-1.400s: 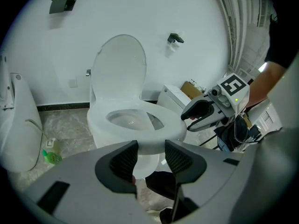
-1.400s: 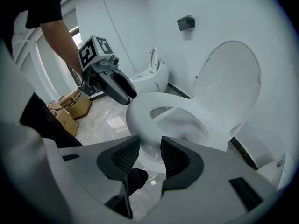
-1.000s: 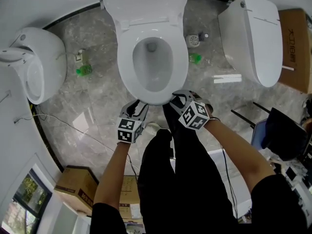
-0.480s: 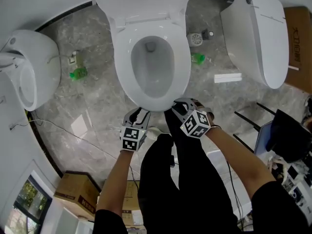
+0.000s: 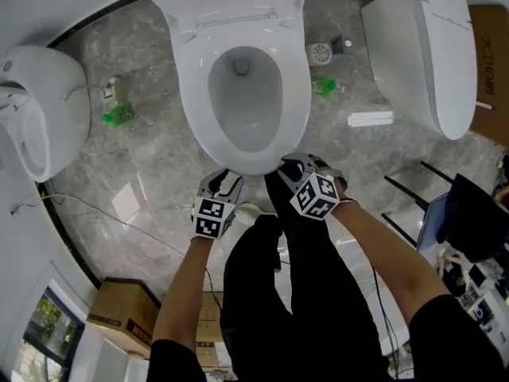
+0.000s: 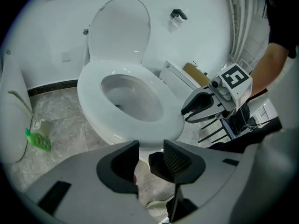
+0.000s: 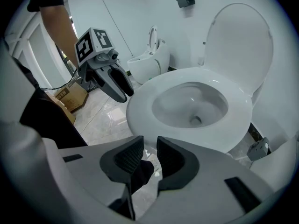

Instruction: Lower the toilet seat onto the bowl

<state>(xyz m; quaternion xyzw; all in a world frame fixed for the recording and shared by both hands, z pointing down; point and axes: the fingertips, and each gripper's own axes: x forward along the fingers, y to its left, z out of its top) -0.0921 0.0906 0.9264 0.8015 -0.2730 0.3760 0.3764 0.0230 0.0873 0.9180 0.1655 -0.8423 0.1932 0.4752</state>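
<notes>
The toilet seat (image 5: 296,94) lies flat on the bowl (image 6: 100,129), lid (image 6: 119,29) upright. Both tongs hang just before its front rim: the left tongs (image 5: 225,180) released and empty, the right tongs (image 5: 291,165) apart, jaws just narrowed, gripping nothing.

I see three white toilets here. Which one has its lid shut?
The white toilet at the head view's right edge: its lid lies flat. The middle toilet and the left one show open bowls.

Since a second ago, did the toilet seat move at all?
No. The toilet seat lies flat on the bowl just as before, its front edge over the bowl's front, and the lid stands up behind it.
</notes>
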